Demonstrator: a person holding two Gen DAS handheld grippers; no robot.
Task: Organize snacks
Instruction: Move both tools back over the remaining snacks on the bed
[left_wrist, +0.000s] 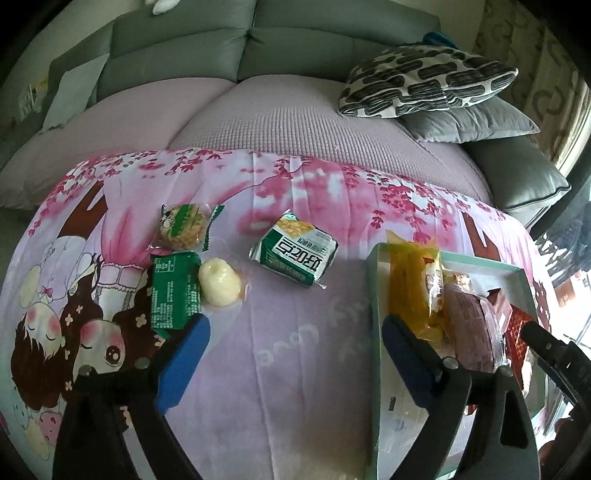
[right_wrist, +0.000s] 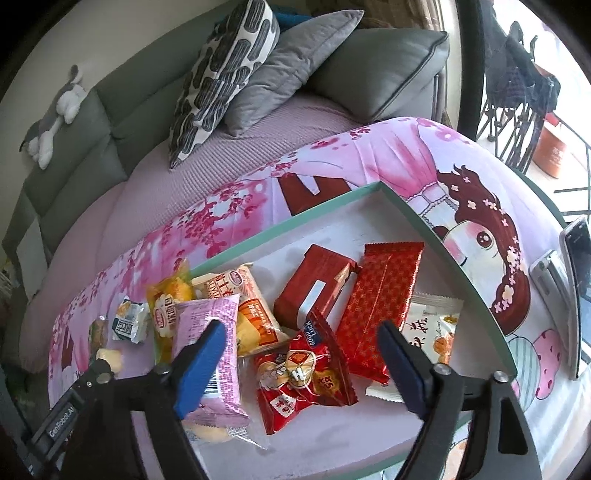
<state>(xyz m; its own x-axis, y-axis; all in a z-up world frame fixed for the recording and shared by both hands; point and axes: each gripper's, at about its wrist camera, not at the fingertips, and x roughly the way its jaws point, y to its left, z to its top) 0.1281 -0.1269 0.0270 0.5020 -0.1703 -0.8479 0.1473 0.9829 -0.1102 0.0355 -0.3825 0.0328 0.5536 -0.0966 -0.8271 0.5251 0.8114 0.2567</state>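
We hold both grippers spread and empty: the left (left_wrist: 291, 354) over the blanket (left_wrist: 295, 369), the right (right_wrist: 301, 363) over the tray (right_wrist: 332, 206). 4 snacks (left_wrist: 295, 254) lie on the blanket, the others (right_wrist: 380, 295) in the tray.

"GenRobot.AI" on claw arm (right_wrist: 62, 415), lower left. "GOOD LUCK" on red packet (right_wrist: 306, 373), centre. "好吃点" on green-white packet (left_wrist: 295, 254).

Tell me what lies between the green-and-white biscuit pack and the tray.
Left wrist view: only bare printed blanket lies between the green-and-white biscuit pack and the tray.
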